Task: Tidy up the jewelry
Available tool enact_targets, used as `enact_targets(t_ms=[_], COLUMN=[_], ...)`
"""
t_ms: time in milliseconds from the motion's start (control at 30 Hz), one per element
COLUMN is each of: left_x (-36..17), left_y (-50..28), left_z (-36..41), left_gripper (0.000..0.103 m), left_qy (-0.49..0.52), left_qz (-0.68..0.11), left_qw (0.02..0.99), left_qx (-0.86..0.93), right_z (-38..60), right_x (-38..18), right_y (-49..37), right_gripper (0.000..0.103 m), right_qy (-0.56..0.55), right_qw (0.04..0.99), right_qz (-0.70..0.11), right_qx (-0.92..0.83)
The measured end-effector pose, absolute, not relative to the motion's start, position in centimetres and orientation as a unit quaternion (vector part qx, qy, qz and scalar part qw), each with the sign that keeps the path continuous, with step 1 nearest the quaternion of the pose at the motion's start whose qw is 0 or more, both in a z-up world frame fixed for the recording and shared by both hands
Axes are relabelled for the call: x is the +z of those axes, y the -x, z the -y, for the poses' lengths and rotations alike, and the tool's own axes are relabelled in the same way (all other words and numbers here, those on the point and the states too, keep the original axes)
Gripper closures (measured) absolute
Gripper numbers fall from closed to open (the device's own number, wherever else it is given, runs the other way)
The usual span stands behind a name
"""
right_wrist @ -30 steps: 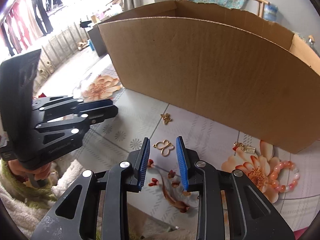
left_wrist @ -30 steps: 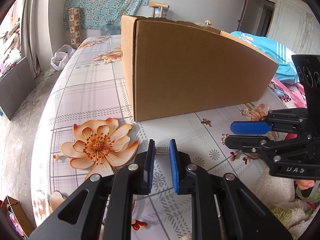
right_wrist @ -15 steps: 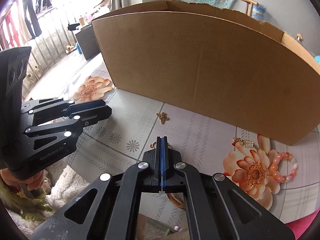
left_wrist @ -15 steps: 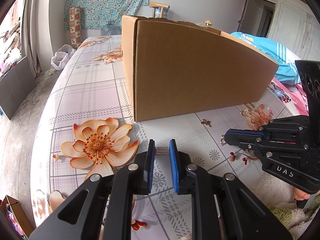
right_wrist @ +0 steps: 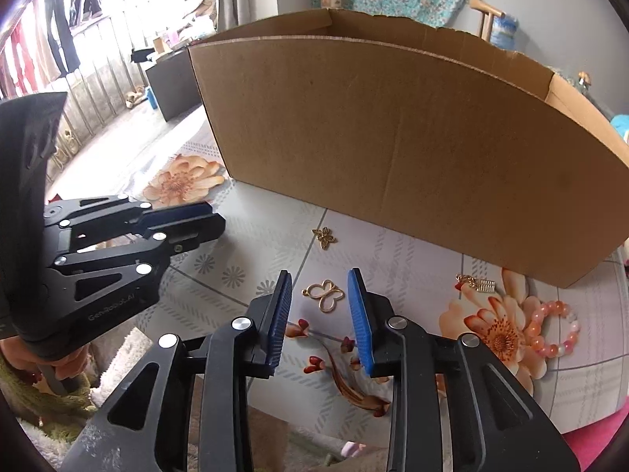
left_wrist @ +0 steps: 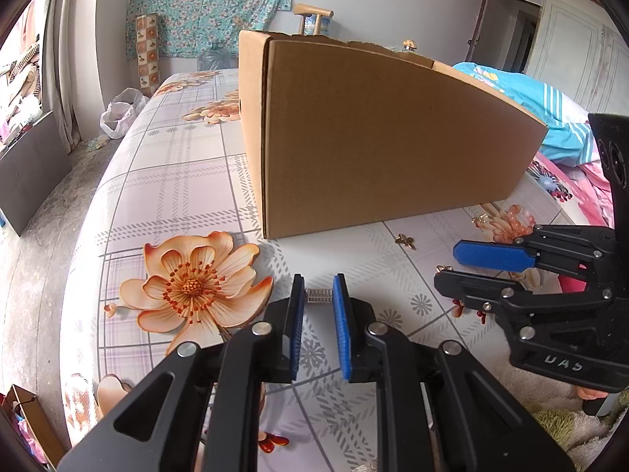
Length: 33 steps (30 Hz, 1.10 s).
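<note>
My left gripper (left_wrist: 318,285) is shut on a small silver ribbed piece (left_wrist: 317,295), pinched between the blue pads just above the flowered cloth. The jaws of my right gripper (right_wrist: 319,289) are opening. A gold butterfly outline charm (right_wrist: 324,295) lies flat on the cloth between the fingertips, and the pads do not touch it. In the other hand's view, the right gripper (left_wrist: 446,265) shows at the right and the left gripper (right_wrist: 216,220) at the left. A big cardboard box (right_wrist: 393,149) stands open-topped just beyond both.
A small gold flower charm (right_wrist: 324,237) lies near the box wall. A gold comb-like charm (right_wrist: 481,284) and a pink bead bracelet (right_wrist: 558,330) rest on the cloth at the right. A fluffy white-green sleeve (right_wrist: 23,397) holds the left tool.
The right jaws closed fully half a second ago and have spread apart again; the butterfly charm stays on the cloth. The left gripper and its silver piece have not moved.
</note>
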<state>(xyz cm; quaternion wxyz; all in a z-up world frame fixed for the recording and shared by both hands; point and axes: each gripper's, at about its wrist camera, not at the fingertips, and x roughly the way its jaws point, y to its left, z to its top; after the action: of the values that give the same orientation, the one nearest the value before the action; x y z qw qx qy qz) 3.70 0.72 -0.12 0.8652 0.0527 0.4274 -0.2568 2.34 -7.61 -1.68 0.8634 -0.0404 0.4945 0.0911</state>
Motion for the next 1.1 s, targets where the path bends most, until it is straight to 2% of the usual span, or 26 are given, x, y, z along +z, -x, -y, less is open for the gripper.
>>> enact_targets(t_ms=[100,200,467,500,533,833,933,967,1033,1100], left_x=[-0.1,-0.1,-0.1,-0.1,-0.1,-0.1,-0.1,-0.1,-0.1,-0.1], left_y=[-3.7,-3.7,-3.7,-3.7,-3.7,-3.6,-3.7,-3.6,-3.6,-3.6], left_z=[-0.7,-0.7,-0.7,-0.7,-0.7,-0.7,-0.7,-0.7,-0.7,-0.6], left_gripper=[0.089,0.089,0.089,0.089,0.089,0.089,0.089,0.089,0.089,0.089], left_qy=[-0.053,-0.053,-0.052,-0.052,-0.052,-0.052,-0.052,-0.052,-0.052,-0.054], left_qz=[-0.428,-0.427,-0.427,-0.427,-0.427,-0.426,-0.426,-0.426,-0.426,-0.425], left_qw=[0.865,0.865,0.866,0.866,0.866,0.866,0.866,0.866,0.866,0.866], left_qx=[-0.257,-0.256,-0.256,-0.256,-0.256,-0.257,-0.257,-0.257,-0.258,-0.259], right_z=[7.2,7.1,6.6,6.7,7.1,10.0,10.3,10.1,9.5,8.6], right_x=[-2.0,-2.1,-1.8,-1.7,-1.6,-0.9,-0.5,-0.5,-0.3,-0.2], right_y=[-2.4,-2.6,-2.8,-2.9,-2.8,-3.2,-3.0,-2.9,-2.5,-2.2], right_gripper=[0.074,0.085,0.086,0.089,0.103,0.102,0.097,0.089,0.079,0.078], right_qy=[0.048,0.050,0.037,0.033,0.033,-0.005,0.002,0.016,0.048,0.085], right_qw=[0.861,0.858,0.855,0.855,0.856,0.854,0.856,0.855,0.856,0.853], right_qz=[-0.500,-0.506,-0.512,-0.512,-0.511,-0.515,-0.509,-0.509,-0.501,-0.494], right_qx=[0.081,0.076,0.075,0.076,0.073,0.078,0.087,0.101,0.120,0.143])
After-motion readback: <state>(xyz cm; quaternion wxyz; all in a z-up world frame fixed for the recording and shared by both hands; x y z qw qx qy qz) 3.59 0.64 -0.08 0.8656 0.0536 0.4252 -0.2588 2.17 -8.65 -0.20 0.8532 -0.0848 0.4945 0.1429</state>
